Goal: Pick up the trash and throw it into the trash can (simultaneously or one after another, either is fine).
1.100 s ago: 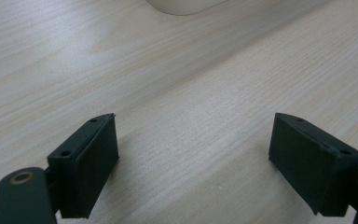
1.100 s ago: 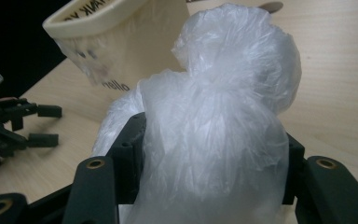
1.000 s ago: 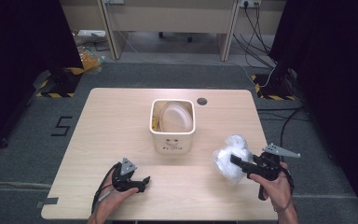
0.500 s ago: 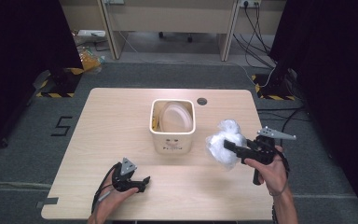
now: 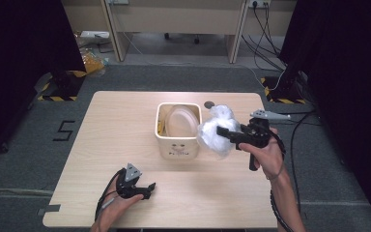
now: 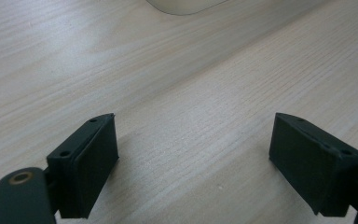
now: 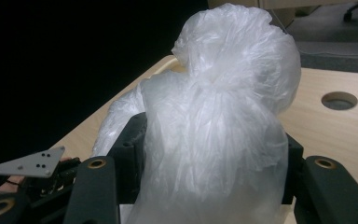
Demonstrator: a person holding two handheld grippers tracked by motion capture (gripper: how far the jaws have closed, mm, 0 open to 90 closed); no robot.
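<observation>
The right gripper [image 5: 221, 130] has lifted the crumpled plastic bag [image 5: 216, 131] off the counter [image 5: 101, 125], up beside the cream bin [image 5: 178, 142]. Its jaws squeeze the bag, whose knotted end points up. The left gripper [image 5: 147, 188] rests with its jaws apart.

Left claw [image 5: 147, 189]: black two-jaw tool, grey three-cornered plate on top, low over tabletop [image 5: 125, 125] near front edge, pointing right in high view. Jaws spread wide, nothing between pads [image 6: 93, 163]. Left hand [image 5: 113, 205] curled round body from below, cable looped beside wrist.

Right claw [image 5: 221, 130]: black two-jaw tool, grey plate on top, raised above tabletop's right side, level, pointing left. Jaws half closed, clamped on crumpled translucent white plastic bag [image 7: 223, 121]. Right hand [image 5: 265, 152] gripping handle, forearm entering from bottom right.
</observation>
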